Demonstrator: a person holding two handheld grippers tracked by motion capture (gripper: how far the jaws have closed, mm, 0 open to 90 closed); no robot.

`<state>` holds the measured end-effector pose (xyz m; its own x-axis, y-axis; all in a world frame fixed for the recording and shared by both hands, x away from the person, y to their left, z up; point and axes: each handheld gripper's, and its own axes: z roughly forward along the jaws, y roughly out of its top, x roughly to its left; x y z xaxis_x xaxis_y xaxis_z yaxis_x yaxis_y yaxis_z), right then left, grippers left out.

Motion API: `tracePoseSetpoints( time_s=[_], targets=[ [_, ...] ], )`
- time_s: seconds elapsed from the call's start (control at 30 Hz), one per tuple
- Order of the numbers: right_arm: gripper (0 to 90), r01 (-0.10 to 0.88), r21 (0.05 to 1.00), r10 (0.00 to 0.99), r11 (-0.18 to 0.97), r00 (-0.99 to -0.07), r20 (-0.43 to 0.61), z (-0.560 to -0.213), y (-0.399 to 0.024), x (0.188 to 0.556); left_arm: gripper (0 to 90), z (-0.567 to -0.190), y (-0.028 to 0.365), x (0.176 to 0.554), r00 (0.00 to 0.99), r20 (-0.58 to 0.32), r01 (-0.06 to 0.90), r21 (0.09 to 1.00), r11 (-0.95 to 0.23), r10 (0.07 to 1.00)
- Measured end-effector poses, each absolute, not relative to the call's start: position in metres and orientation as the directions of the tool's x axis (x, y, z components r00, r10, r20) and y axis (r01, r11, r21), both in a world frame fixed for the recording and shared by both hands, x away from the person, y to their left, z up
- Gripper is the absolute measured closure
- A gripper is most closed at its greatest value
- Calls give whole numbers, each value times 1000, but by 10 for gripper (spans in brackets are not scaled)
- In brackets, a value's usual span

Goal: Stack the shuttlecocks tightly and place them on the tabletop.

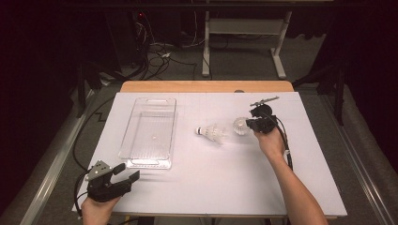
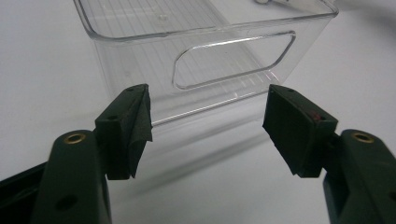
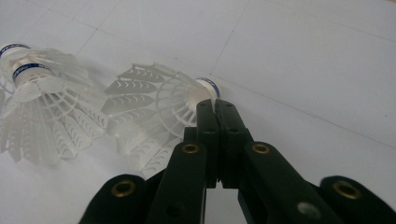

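White table sheet (image 1: pixel 225 173) lies bare between shuttlecock (image 1: pixel 240 125) and near edge.

A clear, glossy plastic bin (image 1: pixel 149 132) with a finely ribbed floor is seen on the matt white surface (image 1: pixel 211 178). The shuttlecocks (image 3: pixel 154 112) are formed of translucent white plastic mesh. Matt black plastic and brass-coloured rivets are shown on the right tool (image 3: pixel 217 109).
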<state>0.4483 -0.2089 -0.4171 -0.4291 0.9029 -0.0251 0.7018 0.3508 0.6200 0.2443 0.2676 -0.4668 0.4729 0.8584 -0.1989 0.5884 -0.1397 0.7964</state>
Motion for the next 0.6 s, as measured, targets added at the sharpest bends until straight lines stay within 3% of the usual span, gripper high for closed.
tracePoseSetpoints(
  time_s=[0.6],
  targets=[
    [900,686,616,876,388,-482,-14,-412,-207,431,330,-467,267,244,474,-197,588,796,-141,858]
  ],
)
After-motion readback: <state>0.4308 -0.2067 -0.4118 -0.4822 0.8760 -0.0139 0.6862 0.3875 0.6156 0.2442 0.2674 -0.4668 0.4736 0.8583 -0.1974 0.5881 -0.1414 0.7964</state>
